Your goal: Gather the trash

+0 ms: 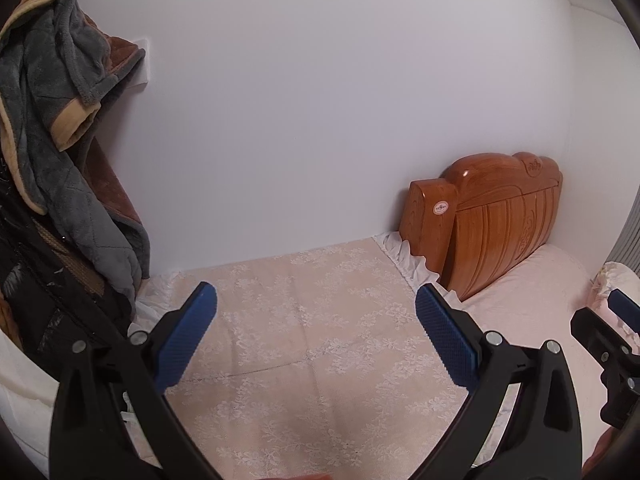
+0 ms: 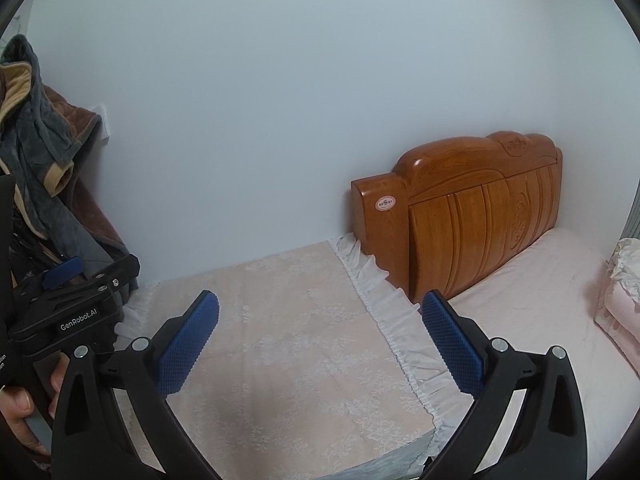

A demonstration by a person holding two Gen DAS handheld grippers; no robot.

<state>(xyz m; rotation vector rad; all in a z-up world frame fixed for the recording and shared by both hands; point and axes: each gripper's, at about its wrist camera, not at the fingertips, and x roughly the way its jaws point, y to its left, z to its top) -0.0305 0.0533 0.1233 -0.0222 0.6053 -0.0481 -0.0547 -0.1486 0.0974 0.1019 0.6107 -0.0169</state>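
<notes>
Both sets of tongs are spread wide with nothing between the blue pads, just hanging over a surface covered in a pale pink lace cloth (image 1: 304, 332). The left tongs (image 1: 316, 320) sit right over the middle of that cloth, and the right tongs (image 2: 320, 322) are over its frilly white edge (image 2: 384, 312), where it meets the bed (image 2: 540, 300) with its pink sheet. Ahead and to the right of both tongs is a carved wooden headboard (image 2: 480, 216) with a round sticker on its end, pushed up against a plain white wall (image 1: 320, 100). Off to the left of the tongs there's a heap of hanging clothes (image 1: 60, 120), grey and brown fleece stuff, with something black underneath. In the right wrist view you can see the other gripper body marked GenRobot.AI and the person's hand (image 2: 20, 412) gripping its handle at the far left. At the far right of the bed there's folded pink bedding (image 2: 620, 300). As for trash, I can't spot any in either view.
</notes>
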